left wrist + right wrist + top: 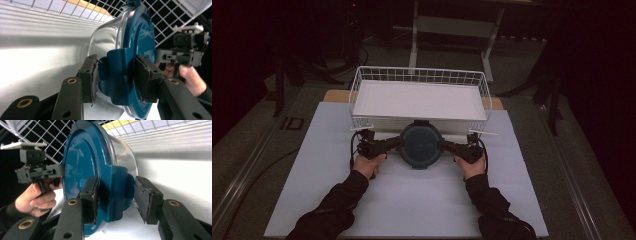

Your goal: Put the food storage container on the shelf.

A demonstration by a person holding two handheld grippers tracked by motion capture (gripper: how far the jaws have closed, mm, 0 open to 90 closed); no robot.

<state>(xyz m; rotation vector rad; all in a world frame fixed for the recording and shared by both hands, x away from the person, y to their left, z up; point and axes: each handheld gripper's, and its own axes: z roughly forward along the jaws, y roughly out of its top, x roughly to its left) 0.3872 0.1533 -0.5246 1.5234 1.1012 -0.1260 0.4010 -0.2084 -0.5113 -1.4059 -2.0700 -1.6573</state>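
Observation:
A round clear bowl with a dark blue lid stands on the white mat just in front of the wire basket. My left gripper comes in from its left and is shut on the lid's blue side latch; both pads press it. My right gripper reaches in from the right, around the opposite latch. One pad lies against that latch and the other pad stands a little off it. In each gripper view the other gripper shows beyond the lid, in a hand.
A white wire basket with a flat white liner sits directly behind the bowl, its front wall close to the lid. The white mat stretches toward me between both forearms. Dark floor and a metal stand lie beyond the table.

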